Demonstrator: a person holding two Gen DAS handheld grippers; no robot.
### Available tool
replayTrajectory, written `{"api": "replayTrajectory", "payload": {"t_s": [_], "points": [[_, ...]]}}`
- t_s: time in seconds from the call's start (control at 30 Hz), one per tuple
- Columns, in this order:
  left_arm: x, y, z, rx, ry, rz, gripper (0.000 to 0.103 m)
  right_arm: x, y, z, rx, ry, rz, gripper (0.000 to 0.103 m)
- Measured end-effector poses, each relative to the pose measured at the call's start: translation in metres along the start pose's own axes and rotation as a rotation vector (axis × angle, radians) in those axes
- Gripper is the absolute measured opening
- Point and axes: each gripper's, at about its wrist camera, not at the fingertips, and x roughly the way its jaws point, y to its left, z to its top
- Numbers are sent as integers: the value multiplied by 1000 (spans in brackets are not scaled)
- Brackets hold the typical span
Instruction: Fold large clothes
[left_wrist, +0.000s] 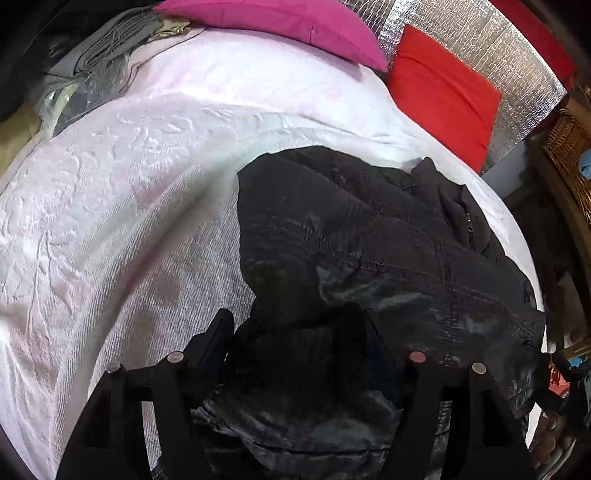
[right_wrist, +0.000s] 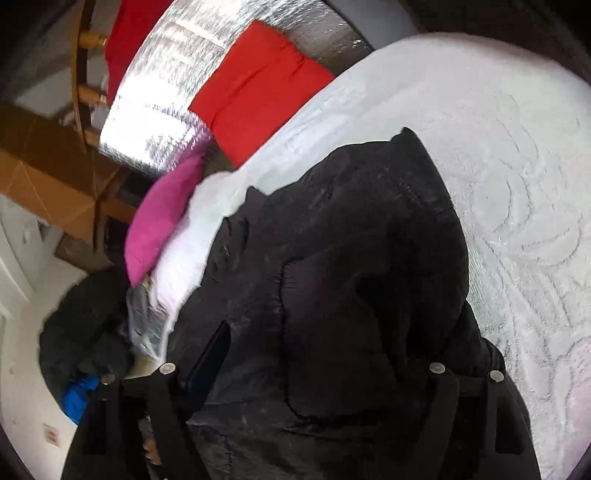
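A black quilted jacket (left_wrist: 388, 236) lies bunched on the white bedspread (left_wrist: 122, 206), toward its right edge. In the left wrist view my left gripper (left_wrist: 284, 332) hovers over the jacket's near end. Its jaws stand apart, with loose dark fabric lying between them, and the left finger (left_wrist: 216, 332) is over the bedspread. In the right wrist view the same jacket (right_wrist: 351, 229) fills the middle, folded into a thick lump. My right gripper (right_wrist: 314, 343) is open just above it. Its left finger (right_wrist: 216, 347) shows clearly, while the right one is lost against the black cloth.
A magenta pillow (left_wrist: 280, 26) and a red cushion (left_wrist: 443, 92) lie at the head of the bed against a silver foil panel (left_wrist: 476, 33). Grey folded cloth (left_wrist: 107, 44) sits at the far left. A wicker basket (left_wrist: 570, 155) and wooden furniture (right_wrist: 55, 173) stand beside the bed.
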Motion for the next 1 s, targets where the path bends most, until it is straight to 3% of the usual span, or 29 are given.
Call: {"api": "replayTrajectory", "payload": {"t_s": [0.07,0.1,0.13,0.3,0.43,0.53,0.6,0.63,0.77,0.9,0.97,1.0], "points": [[0,-5,-3,11,-2,7,70,3,12,-3,-72,-10,-72,58],[-1,-9,-4,24,-6,15,70,6,16,-5,-106,-4,-107,32],[-2,-11,-6,36,-10,22,70,10,20,-7,-139,6,-140,23],[-10,-20,-11,96,-34,27,70,0,36,-10,-232,-47,-231,16],[-14,-32,-17,162,-50,29,70,-24,44,-10,-262,-112,-272,15],[-7,-38,-22,212,-45,73,73,-11,29,-12,-232,-45,-345,15],[-5,-41,-24,226,-43,92,73,2,17,-11,-204,32,-344,16],[-6,-42,-24,234,-46,100,73,0,17,-9,-199,29,-331,17],[-7,-44,-25,242,-51,105,73,-17,19,2,-154,-2,-266,20],[-8,-43,-27,252,-56,116,74,-36,8,15,-104,-104,-294,27],[-8,-42,-28,259,-60,126,74,-47,7,18,-85,-196,-318,44],[-7,-42,-28,263,-62,130,74,-53,9,19,-95,-235,-332,72]]}}
